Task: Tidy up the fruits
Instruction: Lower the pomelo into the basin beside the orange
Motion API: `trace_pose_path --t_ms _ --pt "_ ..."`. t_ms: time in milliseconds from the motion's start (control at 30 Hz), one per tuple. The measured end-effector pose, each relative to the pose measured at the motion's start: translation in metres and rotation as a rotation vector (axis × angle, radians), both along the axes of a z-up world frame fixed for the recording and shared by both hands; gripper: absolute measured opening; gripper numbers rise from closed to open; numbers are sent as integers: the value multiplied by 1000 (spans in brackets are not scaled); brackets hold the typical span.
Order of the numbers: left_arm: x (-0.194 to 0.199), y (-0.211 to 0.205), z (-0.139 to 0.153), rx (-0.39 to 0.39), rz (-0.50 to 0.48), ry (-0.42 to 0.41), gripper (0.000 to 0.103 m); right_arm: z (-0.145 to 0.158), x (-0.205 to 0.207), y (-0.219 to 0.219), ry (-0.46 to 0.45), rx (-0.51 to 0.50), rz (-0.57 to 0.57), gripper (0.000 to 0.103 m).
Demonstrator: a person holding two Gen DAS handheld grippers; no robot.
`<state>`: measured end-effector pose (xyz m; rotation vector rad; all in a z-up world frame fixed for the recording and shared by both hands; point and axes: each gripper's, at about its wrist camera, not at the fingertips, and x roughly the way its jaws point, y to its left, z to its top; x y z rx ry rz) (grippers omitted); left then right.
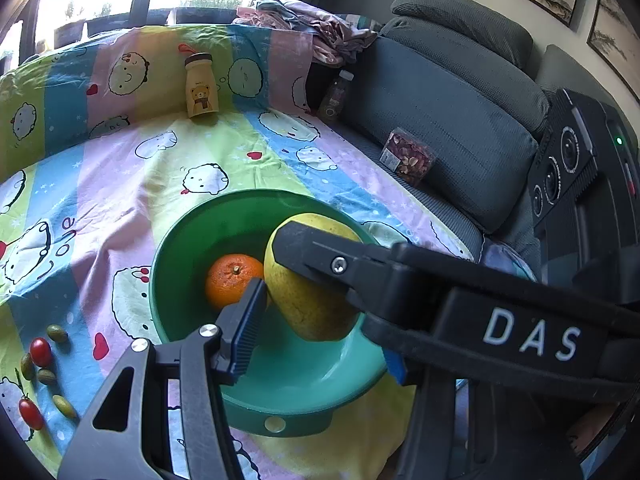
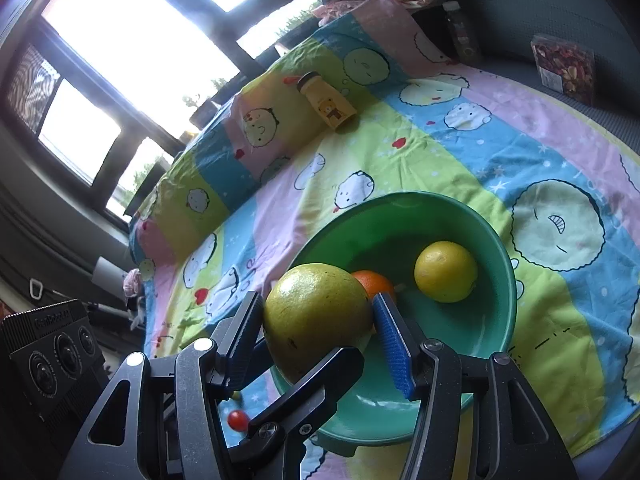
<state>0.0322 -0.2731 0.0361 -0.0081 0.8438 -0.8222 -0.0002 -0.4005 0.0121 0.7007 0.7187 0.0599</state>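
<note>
the large yellow-green pomelo (image 2: 316,320) hangs over the near rim of the green bowl (image 1: 192,224), clamped between both hand-held grippers, left (image 1: 280,276) and right (image 2: 318,316), each closed on its flanks. it looks heavy, with a firm, smooth rind, likely slippery; hold it across the widest girth. an orange (image 1: 232,280) and a lemon (image 2: 446,272) lie inside the bowl. legible writing: "das" on the gripper body, "love" on the bedsheet (image 1: 132,168).
</note>
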Motion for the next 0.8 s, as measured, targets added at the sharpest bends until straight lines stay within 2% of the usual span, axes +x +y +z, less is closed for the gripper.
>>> trace_pose_path --t_ms 800 --pt "10 -10 -22 -5 -12 91 53 -18 11 -8 94 -6 -13 59"
